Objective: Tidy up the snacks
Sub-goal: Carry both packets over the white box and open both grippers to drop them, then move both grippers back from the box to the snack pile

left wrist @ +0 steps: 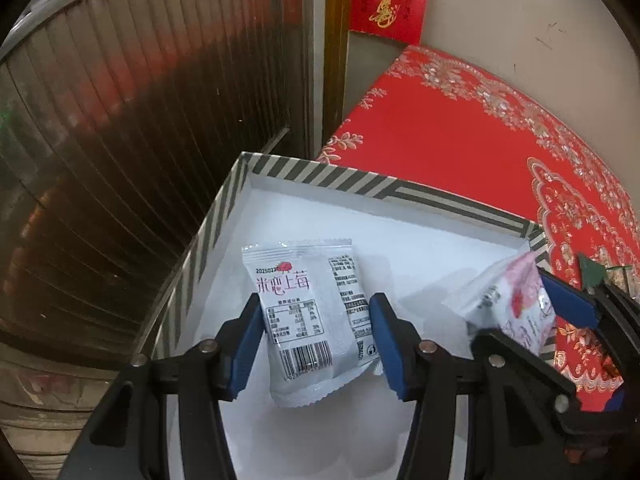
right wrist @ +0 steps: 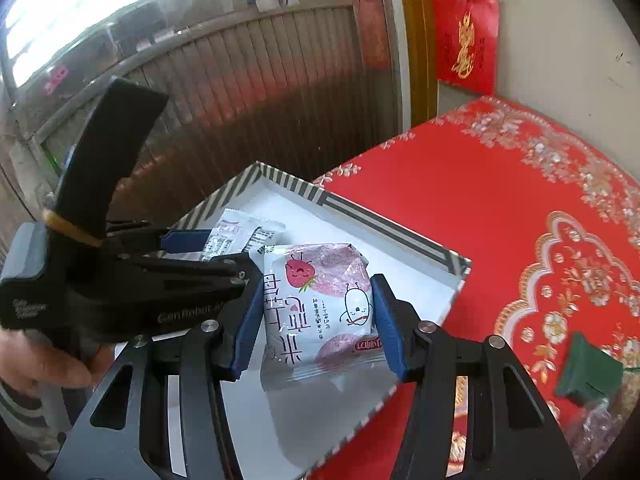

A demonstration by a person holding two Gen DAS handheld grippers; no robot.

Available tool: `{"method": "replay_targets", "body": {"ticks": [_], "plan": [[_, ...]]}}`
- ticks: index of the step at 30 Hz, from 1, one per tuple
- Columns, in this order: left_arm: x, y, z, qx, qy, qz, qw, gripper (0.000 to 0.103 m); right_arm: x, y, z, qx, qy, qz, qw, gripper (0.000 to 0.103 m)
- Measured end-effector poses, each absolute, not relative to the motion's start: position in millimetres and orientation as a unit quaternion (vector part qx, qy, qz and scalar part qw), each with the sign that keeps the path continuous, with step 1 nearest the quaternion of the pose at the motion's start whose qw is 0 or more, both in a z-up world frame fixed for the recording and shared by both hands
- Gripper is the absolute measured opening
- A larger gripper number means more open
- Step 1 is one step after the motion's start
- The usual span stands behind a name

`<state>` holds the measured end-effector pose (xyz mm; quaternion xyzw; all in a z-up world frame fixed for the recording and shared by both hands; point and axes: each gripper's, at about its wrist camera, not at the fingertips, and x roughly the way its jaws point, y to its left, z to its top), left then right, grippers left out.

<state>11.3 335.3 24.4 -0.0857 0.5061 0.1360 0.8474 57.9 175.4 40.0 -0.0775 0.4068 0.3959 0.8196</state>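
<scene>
Left hand-held gripper (left wrist: pixel 316 340) pinches a snack pack (left wrist: pixel 310 320), back side up, over the striped box (left wrist: pixel 320 174). Right hand-held gripper (right wrist: pixel 316 330) pinches a second pack (right wrist: pixel 320 308), strawberry side up, over the same box on the red-clothed desk (right wrist: pixel 500 208).

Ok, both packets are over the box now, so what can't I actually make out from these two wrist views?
- Near end of the striped box: left wrist view, hidden behind the left gripper and its snack packet.
- Second packet: left wrist view, motion-blurred; only the right wrist view shows its front.
- Green object on the red cloth: right wrist view, near the frame edge, unidentifiable.
- Whether either packet touches the box floor: no side view.
</scene>
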Motion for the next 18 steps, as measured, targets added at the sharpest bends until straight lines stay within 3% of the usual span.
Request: {"method": "replay_targets", "body": {"ticks": [9,13,14,18], "plan": [[20.0,334.8,17.3,-0.08,0.521,0.139,0.838,0.058,72.1,178.8,21.9,-0.08,0.43,0.381,0.814,0.052],[21.7,339.5,14.9,-0.095,0.523,0.138,0.836,0.072,71.2,178.5,23.7,-0.088,0.427,0.374,0.818,0.054],[21.0,340.5,15.4,-0.101,0.52,0.133,0.838,0.076,70.6,178.1,23.9,-0.093,0.426,0.369,0.821,0.059],[17.7,344.4,20.6,-0.105,0.512,0.139,0.841,0.084,69.6,171.5,27.5,-0.086,0.421,0.369,0.824,0.061]]}}
